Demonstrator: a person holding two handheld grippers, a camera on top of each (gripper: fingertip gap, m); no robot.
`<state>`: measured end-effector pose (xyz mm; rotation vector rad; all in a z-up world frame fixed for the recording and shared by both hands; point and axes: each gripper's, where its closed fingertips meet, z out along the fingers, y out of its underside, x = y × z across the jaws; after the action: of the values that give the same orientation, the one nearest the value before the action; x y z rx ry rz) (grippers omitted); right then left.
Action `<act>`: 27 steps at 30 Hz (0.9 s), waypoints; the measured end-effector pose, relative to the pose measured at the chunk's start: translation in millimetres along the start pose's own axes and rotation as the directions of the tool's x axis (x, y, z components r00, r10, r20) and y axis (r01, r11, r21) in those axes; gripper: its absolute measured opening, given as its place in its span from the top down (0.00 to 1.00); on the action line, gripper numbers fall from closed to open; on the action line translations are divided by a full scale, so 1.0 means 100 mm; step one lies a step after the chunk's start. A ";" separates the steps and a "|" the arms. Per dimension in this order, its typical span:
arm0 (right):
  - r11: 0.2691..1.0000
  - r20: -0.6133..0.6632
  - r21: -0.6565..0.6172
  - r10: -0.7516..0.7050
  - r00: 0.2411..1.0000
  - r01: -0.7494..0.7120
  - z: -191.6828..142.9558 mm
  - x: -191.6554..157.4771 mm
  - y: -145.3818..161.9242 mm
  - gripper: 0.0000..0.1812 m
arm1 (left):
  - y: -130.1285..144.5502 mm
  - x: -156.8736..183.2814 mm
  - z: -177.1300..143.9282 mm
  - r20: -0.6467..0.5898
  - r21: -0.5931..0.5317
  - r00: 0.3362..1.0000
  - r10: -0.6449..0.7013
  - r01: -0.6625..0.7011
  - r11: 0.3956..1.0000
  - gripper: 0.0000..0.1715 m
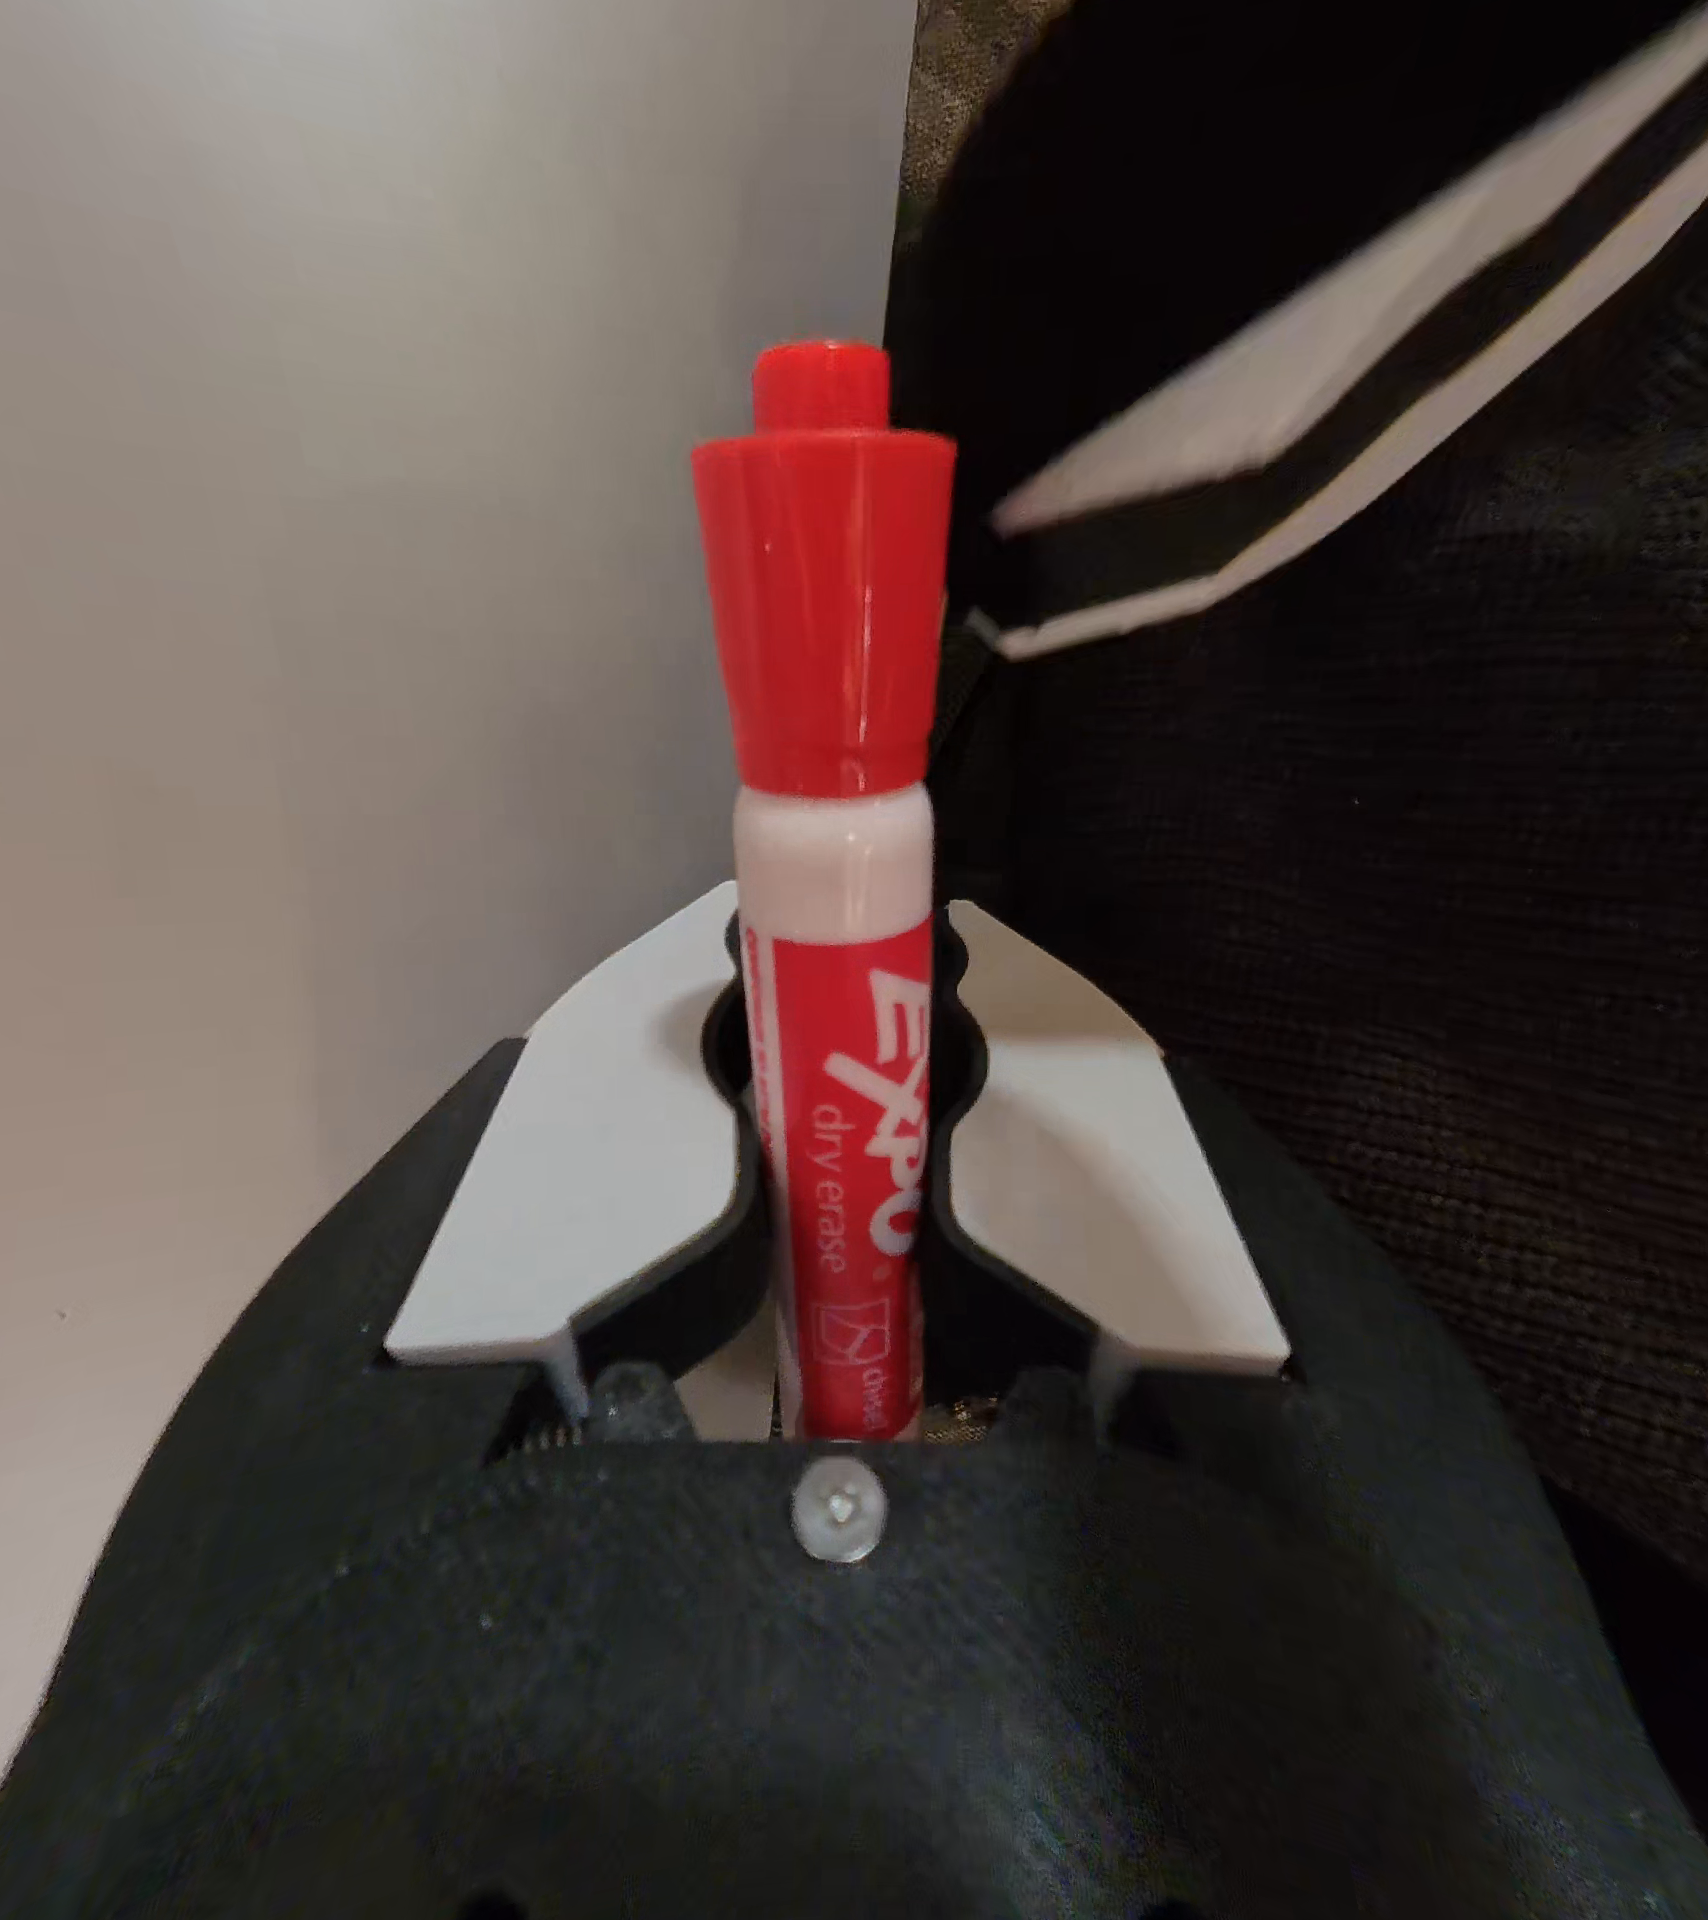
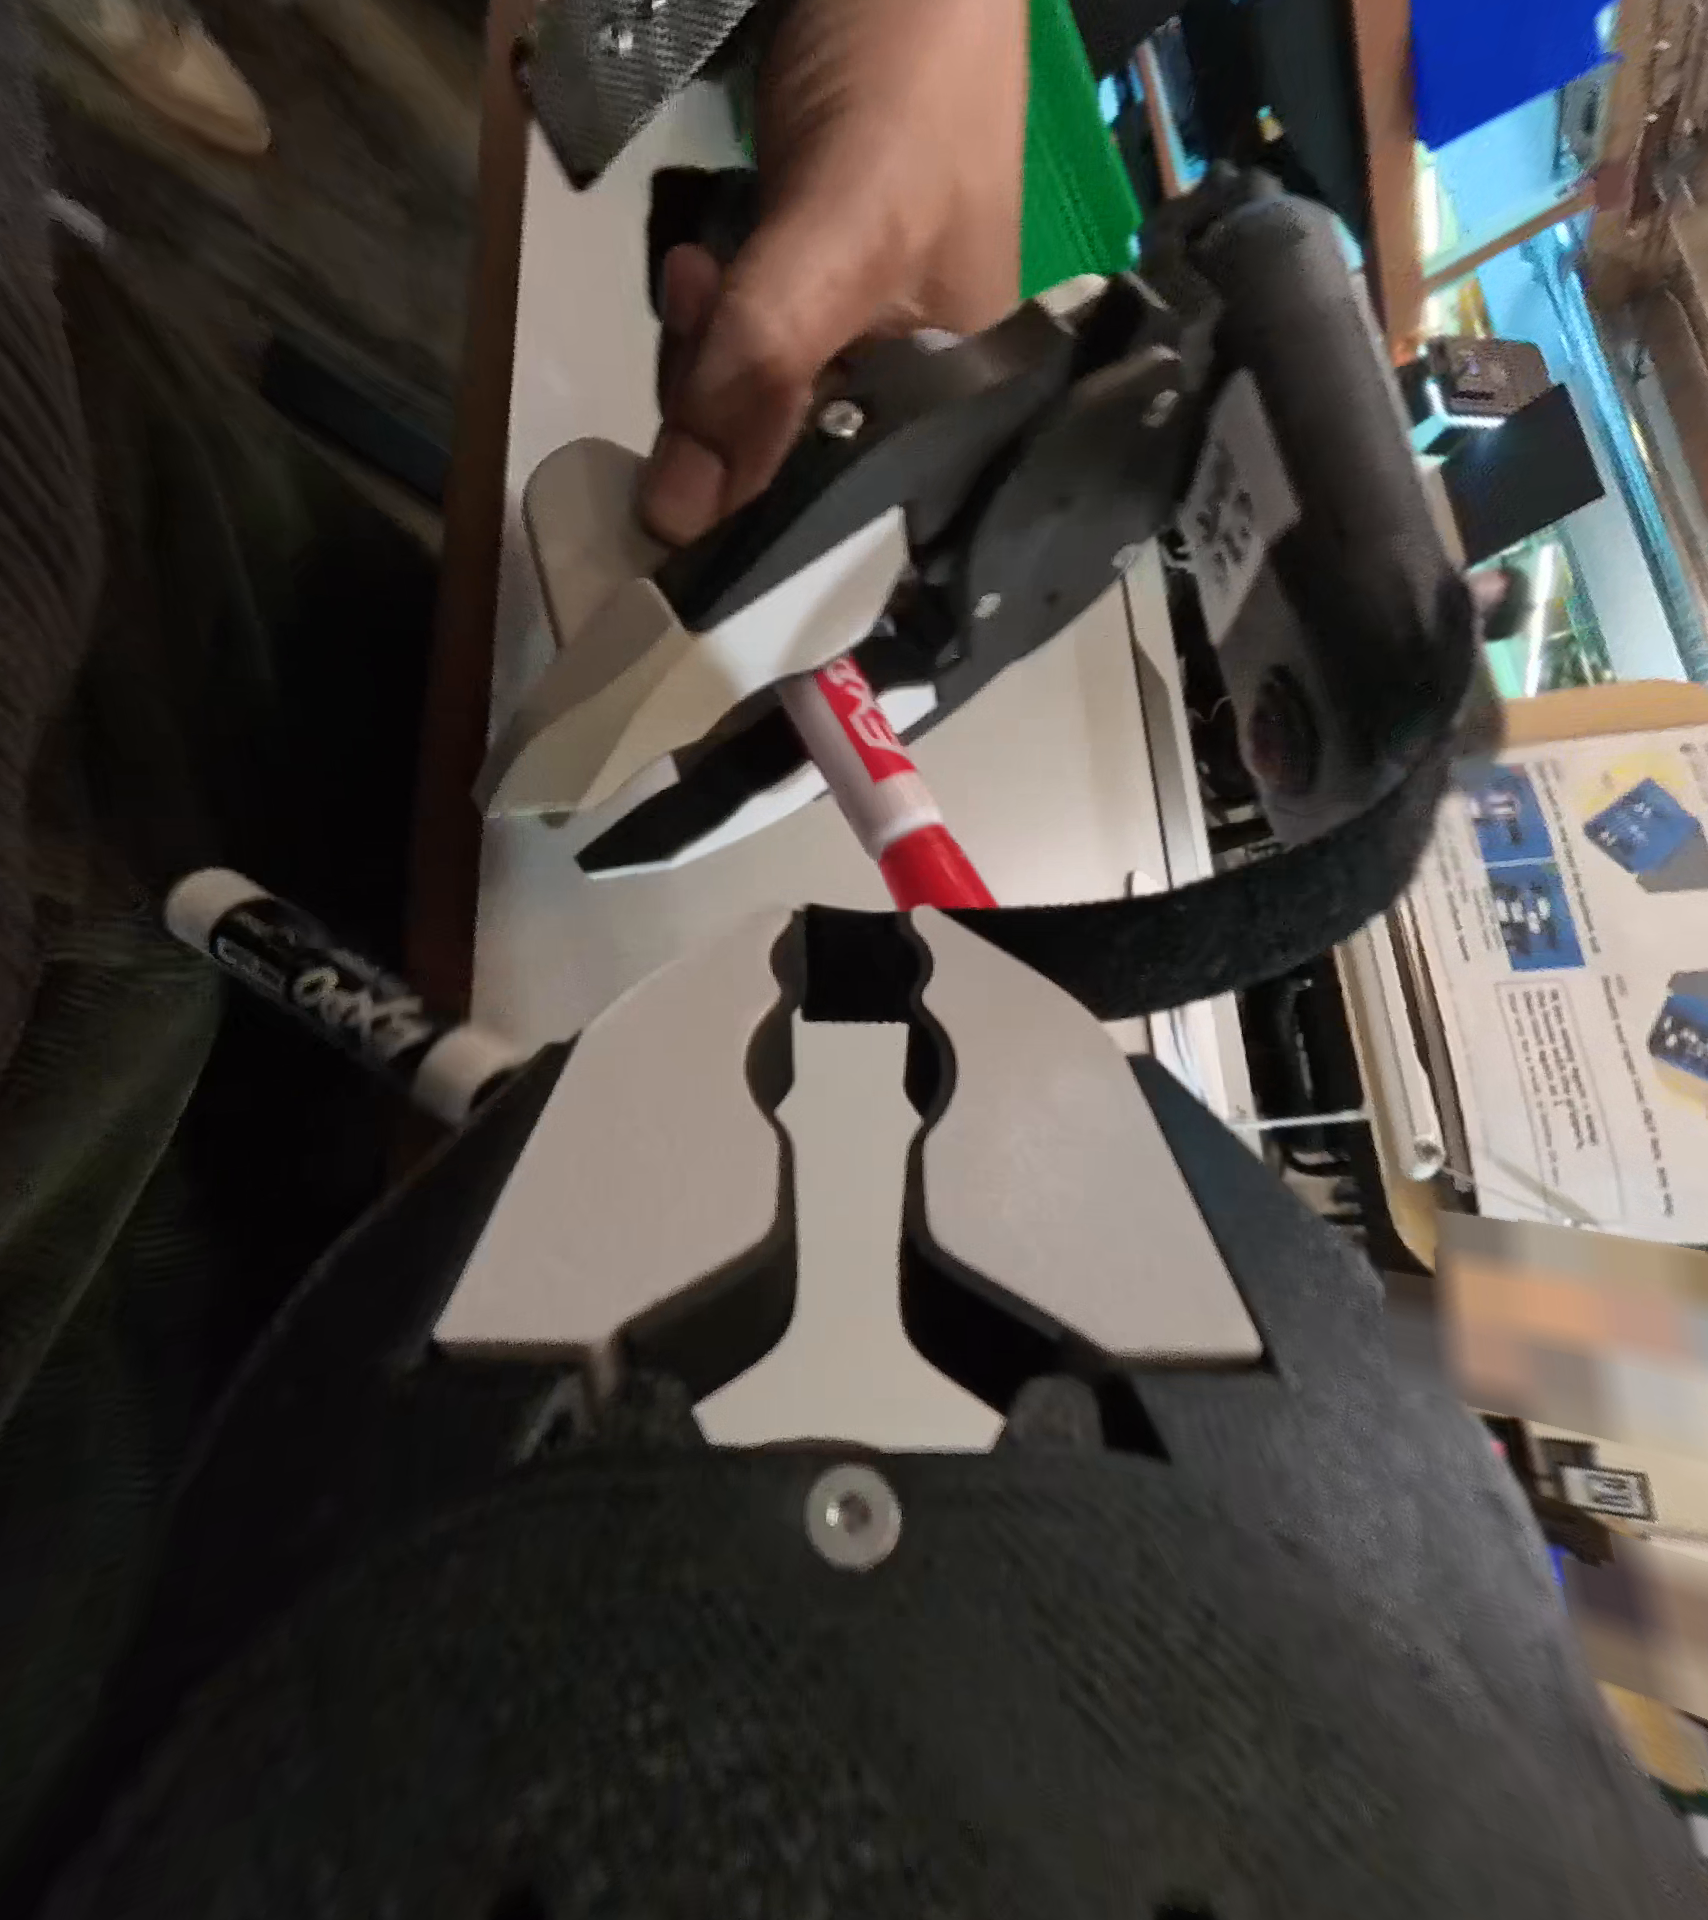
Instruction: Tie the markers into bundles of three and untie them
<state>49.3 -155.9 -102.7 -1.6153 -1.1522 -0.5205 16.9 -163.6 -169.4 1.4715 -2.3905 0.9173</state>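
Left wrist view: left gripper (image 1: pixel 845 1049) clamped on red marker (image 1: pixel 834 831), cap pointing forward along the fingers. Pale table surface (image 1: pixel 310 520) to the left, dark woven fabric (image 1: pixel 1452 935) filling the right, other gripper's white fingers close at upper right.

Right wrist view: right gripper (image 2: pixel 855 971) pinching the end of a black strap (image 2: pixel 1245 935), strap looping up over the left gripper's body. Red marker's cap just beyond the fingertips. Black marker (image 2: pixel 330 997) lying at the table's brown edge, left. Hand (image 2: pixel 829 260) gripping the left tool; papers (image 2: pixel 1608 987) crowding the right.

Each view was taken close along its own fingers; the red marker (image 1: pixel 834 831) was shared by both (image 2: pixel 917 831).
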 end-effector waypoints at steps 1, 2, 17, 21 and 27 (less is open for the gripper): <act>0.999 -0.012 0.010 0.030 0.999 -0.030 -0.04 0.04 0.01 0.91 | 0.00 -0.01 0.00 0.008 0.001 1.000 0.002 -0.002 1.000 0.82; 0.998 -0.026 0.019 0.065 0.998 -0.065 -0.09 0.08 0.03 0.92 | -0.01 -0.03 0.00 0.017 0.006 1.000 0.001 -0.001 1.000 0.82; 0.927 -0.136 0.029 0.375 0.917 -0.375 -0.40 0.40 0.45 0.93 | -0.12 -0.42 -0.02 0.198 0.087 0.980 -0.034 0.016 0.996 0.81; 0.910 -0.116 0.021 0.413 0.903 -0.413 -0.39 0.37 0.47 0.93 | -0.17 -0.50 -0.03 0.267 0.105 0.963 -0.025 -0.003 0.994 0.81; 0.903 -0.056 0.014 0.429 0.901 -0.429 -0.41 0.20 0.33 0.93 | -0.17 -0.55 -0.03 0.374 0.115 0.927 -0.002 -0.044 0.992 0.75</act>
<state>95.5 -184.5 -88.5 -1.7752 -0.7169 -0.2740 58.4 -126.7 -185.6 1.8140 -2.6568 0.8644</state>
